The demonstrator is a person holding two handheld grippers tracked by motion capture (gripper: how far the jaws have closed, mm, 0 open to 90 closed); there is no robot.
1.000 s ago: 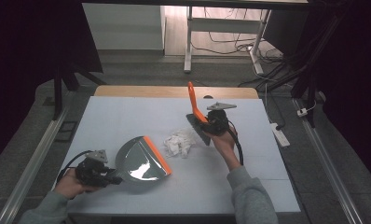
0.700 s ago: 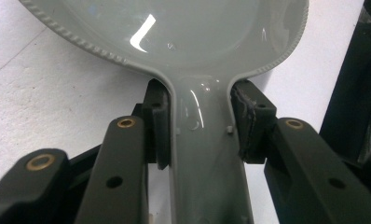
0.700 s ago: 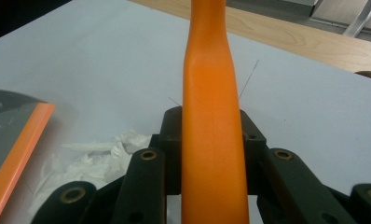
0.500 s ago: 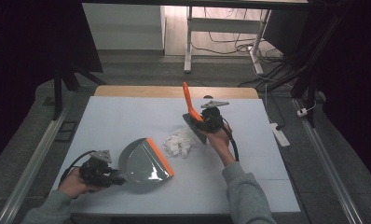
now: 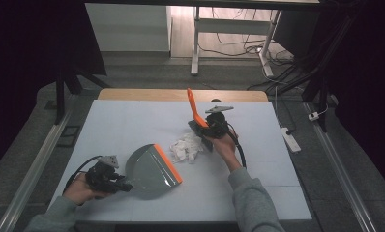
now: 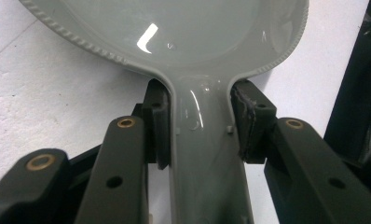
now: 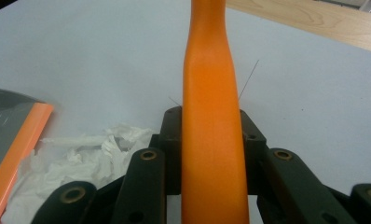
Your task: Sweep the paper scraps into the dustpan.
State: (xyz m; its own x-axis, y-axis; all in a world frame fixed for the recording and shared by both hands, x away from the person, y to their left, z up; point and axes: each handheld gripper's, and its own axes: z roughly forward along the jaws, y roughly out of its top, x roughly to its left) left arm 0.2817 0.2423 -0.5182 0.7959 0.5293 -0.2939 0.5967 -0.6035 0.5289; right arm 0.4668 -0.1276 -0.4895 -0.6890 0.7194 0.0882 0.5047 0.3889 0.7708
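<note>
On the pale table (image 5: 132,121), crumpled tissue (image 5: 186,147) beside dustpan (image 5: 152,166).

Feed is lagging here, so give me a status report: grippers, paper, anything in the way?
Left gripper shut on dustpan handle. Right gripper shut on brush handle. Crumpled paper between brush and orange dustpan lip. Nothing blocking.

no readable txt, labels, nos.

white table (image 5: 132,121), grey floor (image 5: 142,70), cables (image 5: 239,41) behind.
</note>
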